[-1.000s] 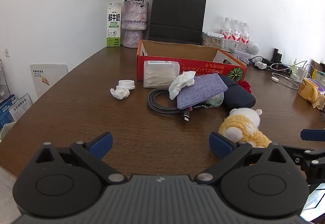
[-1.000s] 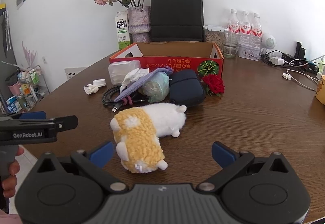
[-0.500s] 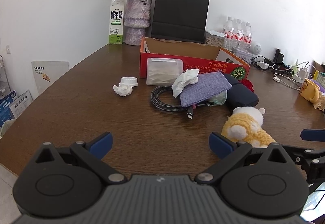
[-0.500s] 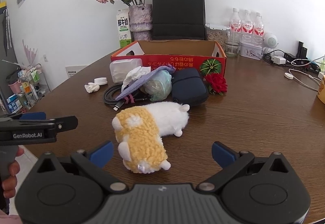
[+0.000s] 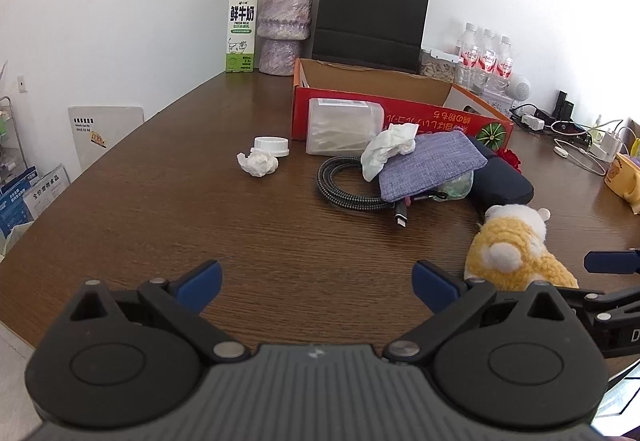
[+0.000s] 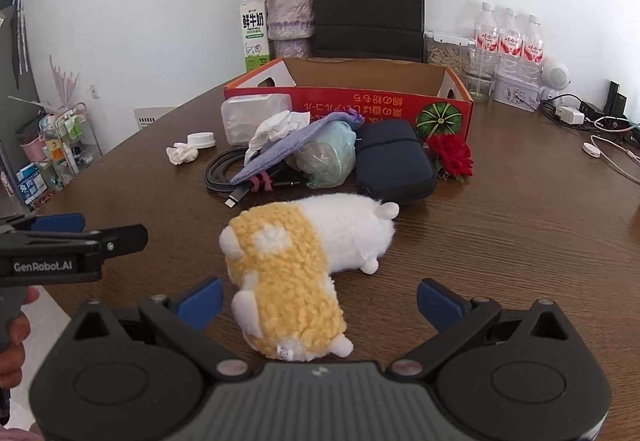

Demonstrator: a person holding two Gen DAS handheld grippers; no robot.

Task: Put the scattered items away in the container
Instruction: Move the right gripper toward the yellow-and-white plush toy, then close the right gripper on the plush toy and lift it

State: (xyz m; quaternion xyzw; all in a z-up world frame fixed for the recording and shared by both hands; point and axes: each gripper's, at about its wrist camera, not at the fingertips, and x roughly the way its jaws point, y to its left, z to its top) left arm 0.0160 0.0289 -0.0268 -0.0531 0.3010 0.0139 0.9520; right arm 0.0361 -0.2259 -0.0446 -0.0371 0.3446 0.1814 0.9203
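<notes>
Right gripper [image 6: 319, 299]: jaws spread wide, holding nothing. The plush [image 6: 304, 265] lies on its side at lower centre of the right wrist view, its yellow end between the two blue pads but closer to the left one; no contact is visible. Left gripper [image 5: 316, 281]: jaws equally wide, holding nothing, above bare table [image 5: 168, 209] at the bottom of its view.

Step in hand, as judged: pick up the plush with the right gripper.
1. Shift the gripper slightly left so the yellow body sits midway between the pads.
2. Lower until the pads bracket the body, not the small feet or ear, which would slip out.
3. Close firmly; the pile is soft and will compress, so expect long jaw travel before the grip holds.
4. Lift clear before moving toward the box [image 6: 360, 109].

The remaining items lie in a cluster at frame centre, just in front of the box's near wall: cable [image 6: 224, 173], pouch [image 6: 292, 145], tissue [image 6: 276, 129], bagged item [image 6: 328, 157], dark case [image 6: 392, 165], rose [image 6: 450, 157], clear tub [image 6: 250, 117]. A tissue ball [image 5: 258, 163] and cap [image 5: 272, 145] lie apart, left of the cluster.

Clearance:
- The box is open-topped; its near wall stands higher than the cluster, so carry the plush over both.
- Open table lies right of the plush in the right wrist view, giving room to lift.
- The left gripper sits at the left edge of that view, near the plush; keep it still during the pick.
- The near table edge is close below both grippers.
</notes>
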